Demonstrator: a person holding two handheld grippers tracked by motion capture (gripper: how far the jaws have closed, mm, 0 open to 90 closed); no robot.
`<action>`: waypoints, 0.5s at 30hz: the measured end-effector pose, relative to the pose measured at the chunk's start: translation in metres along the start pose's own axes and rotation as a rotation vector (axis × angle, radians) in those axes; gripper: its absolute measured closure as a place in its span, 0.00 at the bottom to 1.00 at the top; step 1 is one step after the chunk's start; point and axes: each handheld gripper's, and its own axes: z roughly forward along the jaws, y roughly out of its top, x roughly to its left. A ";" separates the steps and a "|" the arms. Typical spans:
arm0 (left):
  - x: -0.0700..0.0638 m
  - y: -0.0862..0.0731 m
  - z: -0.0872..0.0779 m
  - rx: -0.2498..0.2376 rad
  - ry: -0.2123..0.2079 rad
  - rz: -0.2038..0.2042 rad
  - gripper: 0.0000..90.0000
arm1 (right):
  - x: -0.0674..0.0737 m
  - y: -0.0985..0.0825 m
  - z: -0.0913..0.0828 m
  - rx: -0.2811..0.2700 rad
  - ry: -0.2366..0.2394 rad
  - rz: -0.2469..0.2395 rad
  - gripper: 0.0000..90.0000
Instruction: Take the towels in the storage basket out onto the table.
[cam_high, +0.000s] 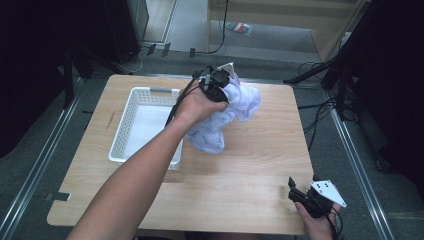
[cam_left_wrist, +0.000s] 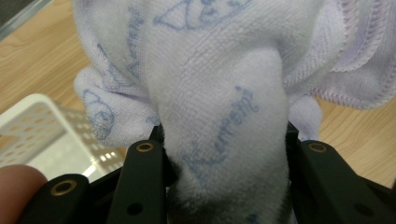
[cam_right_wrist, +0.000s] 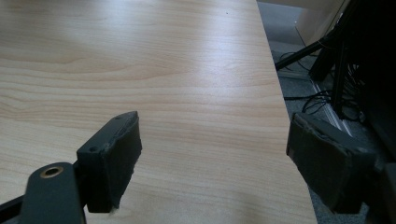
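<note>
A white towel (cam_high: 227, 112) with pale blue print hangs bunched above the table, just right of the basket. My left gripper (cam_high: 221, 86) is shut on its upper part. In the left gripper view the towel (cam_left_wrist: 224, 84) bulges up between the two black jaws, and my left gripper (cam_left_wrist: 224, 140) clamps a thick fold. A white slatted basket (cam_high: 131, 112) sits on the left half of the table, and its corner (cam_left_wrist: 42, 126) shows below the towel. My right gripper (cam_high: 300, 192) rests near the table's front right corner; in its own view it (cam_right_wrist: 212, 140) stands open over bare wood.
The wooden table (cam_high: 260, 165) has bare surface in front and to the right of the towel. Its right edge (cam_right_wrist: 280, 93) drops to a floor with cables and black stand legs (cam_right_wrist: 327, 46). Metal rails (cam_high: 35, 165) run along the floor on both sides.
</note>
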 end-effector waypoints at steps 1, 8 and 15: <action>-0.002 0.001 0.003 -0.008 -0.009 -0.002 0.68 | 0.000 0.000 0.000 0.000 0.000 0.005 0.20; -0.012 0.002 0.034 0.011 -0.043 -0.002 0.67 | -0.001 0.000 -0.001 -0.009 0.002 0.008 0.20; -0.016 -0.003 0.068 0.048 -0.076 -0.012 0.67 | -0.002 0.000 -0.001 -0.010 0.008 0.013 0.20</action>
